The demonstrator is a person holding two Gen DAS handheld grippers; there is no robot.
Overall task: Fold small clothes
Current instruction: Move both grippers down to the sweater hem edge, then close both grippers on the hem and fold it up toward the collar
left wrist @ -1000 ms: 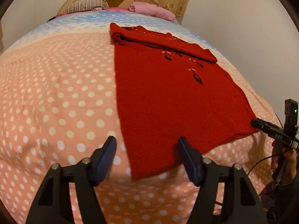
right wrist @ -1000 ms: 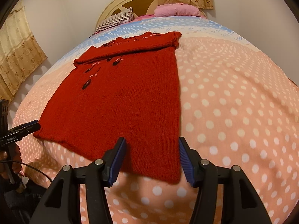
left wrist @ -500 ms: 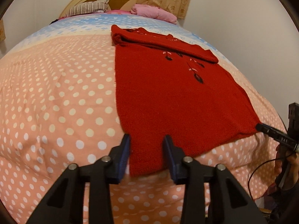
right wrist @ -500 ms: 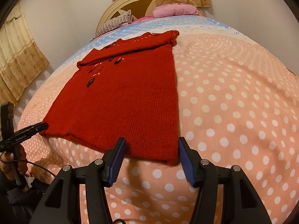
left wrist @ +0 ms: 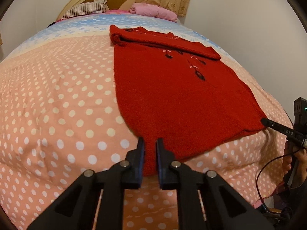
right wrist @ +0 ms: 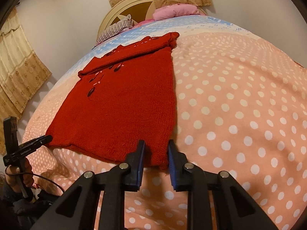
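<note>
Left gripper (left wrist: 150, 149) clamped on the near-left hem corner of the red sweater (left wrist: 172, 99), knit pinched between the blue pads. Sweater lies flat on the pink polka-dot bedspread (left wrist: 57, 105), far end folded over. Right gripper (left wrist: 265, 122) tip at the near-right hem corner. Striped pillow (left wrist: 86, 10) and pink pillow (left wrist: 153, 11) far by the headboard.

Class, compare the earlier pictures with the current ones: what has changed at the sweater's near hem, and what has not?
The left tool has closed onto one near corner of the red sweater. The right tool is closing around the other corner. The sweater lies as before on the polka-dot bedspread, far end folded.
</note>
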